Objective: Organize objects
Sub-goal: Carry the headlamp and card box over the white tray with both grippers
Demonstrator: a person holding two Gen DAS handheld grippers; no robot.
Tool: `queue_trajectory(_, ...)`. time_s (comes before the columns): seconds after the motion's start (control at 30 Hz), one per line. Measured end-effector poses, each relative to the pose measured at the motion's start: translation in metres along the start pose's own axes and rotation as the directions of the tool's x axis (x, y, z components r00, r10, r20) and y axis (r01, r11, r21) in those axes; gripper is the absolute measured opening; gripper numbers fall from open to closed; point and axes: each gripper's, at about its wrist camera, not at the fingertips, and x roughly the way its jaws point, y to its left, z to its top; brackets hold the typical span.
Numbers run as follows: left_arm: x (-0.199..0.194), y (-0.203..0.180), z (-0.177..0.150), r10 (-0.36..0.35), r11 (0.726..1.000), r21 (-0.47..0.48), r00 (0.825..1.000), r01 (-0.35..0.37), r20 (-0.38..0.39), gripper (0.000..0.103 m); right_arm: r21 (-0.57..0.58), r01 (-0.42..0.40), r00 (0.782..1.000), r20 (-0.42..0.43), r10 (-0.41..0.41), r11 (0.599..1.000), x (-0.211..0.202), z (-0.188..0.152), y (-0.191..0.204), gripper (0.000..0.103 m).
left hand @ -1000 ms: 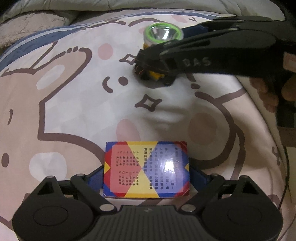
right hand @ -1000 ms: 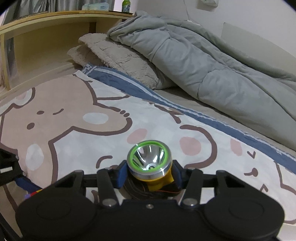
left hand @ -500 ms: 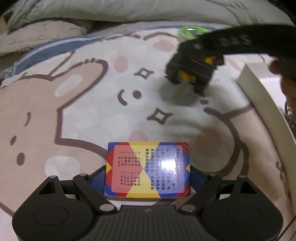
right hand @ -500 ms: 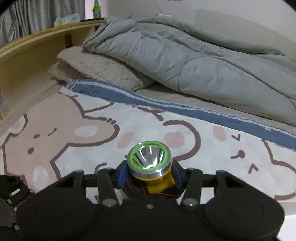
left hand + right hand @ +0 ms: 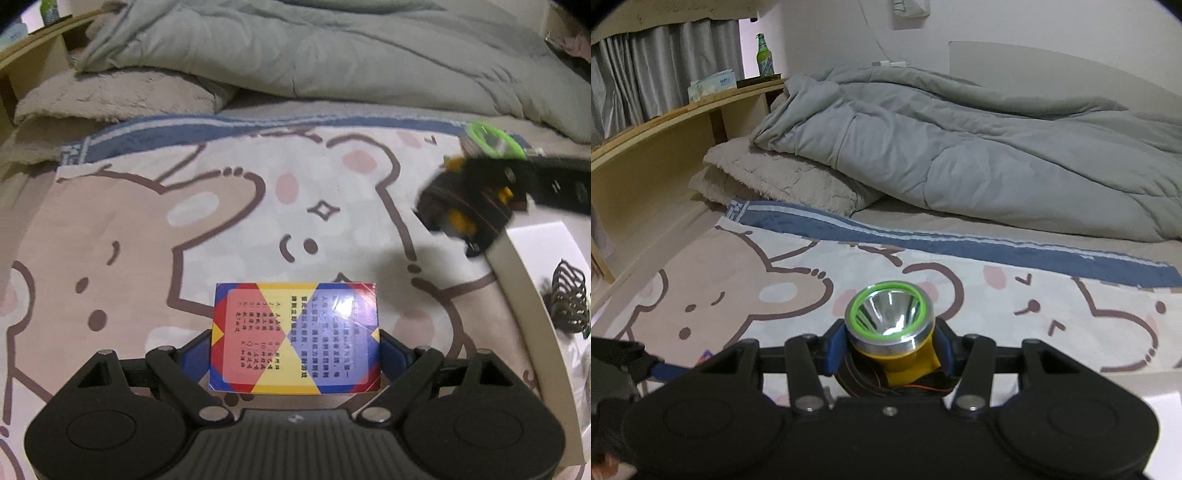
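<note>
A: What is gripped on each side?

B: The card box (image 5: 295, 338) is clamped flat between the blue pads of the left gripper (image 5: 295, 354), above the cartoon sheet (image 5: 147, 236). The headlamp (image 5: 892, 326) is pinched by the right gripper (image 5: 890, 347), lens facing forward.

A: What is found around them?

B: From the left wrist view, a white tray wall (image 5: 524, 295) is seen at three o'clock, with a dark claw clip (image 5: 569, 301) inside, though blur leaves that uncertain. A grey duvet (image 5: 979, 155) and a fleecy pillow (image 5: 775, 181) are piled at twelve o'clock. On the wooden shelf (image 5: 665, 122) at ten o'clock, a green bottle (image 5: 764, 55) and a tissue pack (image 5: 711, 83) are set.
</note>
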Motion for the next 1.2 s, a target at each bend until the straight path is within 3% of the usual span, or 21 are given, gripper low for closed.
queue_trajectory(0.5, -0.051, 0.005, -0.003, 0.028, 0.999, -0.048, 0.995, -0.024, 0.095, 0.089, 0.028, 0.073, 0.994, -0.090, -0.070, 0.997, -0.059, -0.027, 0.002, 0.051)
queue_trajectory(1.2, -0.095, 0.003, -0.017, 0.056, 0.995, -0.085, 0.987, -0.044, 0.149, 0.089, 0.092, 0.096, 0.992, -0.087, -0.088, 0.991, -0.115, -0.042, 0.007, 0.050)
